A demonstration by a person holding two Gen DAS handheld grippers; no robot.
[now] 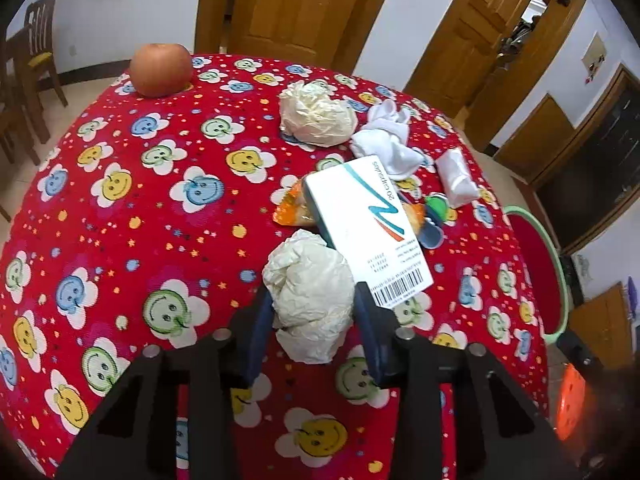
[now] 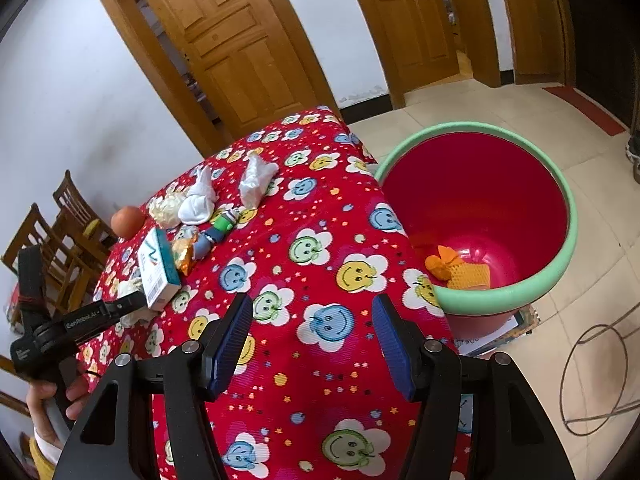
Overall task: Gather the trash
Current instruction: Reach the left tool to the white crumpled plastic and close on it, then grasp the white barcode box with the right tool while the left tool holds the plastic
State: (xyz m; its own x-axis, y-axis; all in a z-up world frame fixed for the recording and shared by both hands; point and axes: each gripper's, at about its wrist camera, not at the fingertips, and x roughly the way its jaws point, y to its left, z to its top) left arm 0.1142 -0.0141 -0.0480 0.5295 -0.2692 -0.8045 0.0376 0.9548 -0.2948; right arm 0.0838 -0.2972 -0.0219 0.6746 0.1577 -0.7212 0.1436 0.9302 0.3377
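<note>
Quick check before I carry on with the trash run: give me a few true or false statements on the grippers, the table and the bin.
1. The left gripper has its jaws closed on a crumpled paper ball. True.
2. The right gripper holds the medicine box. False: its jaws are open and empty above the tablecloth.
3. The bin is empty. False: an orange net bag lies at its bottom.
4. An apple sits near the table's far edge. True.
5. The white sock is in the bin. False: it lies on the table.
</note>
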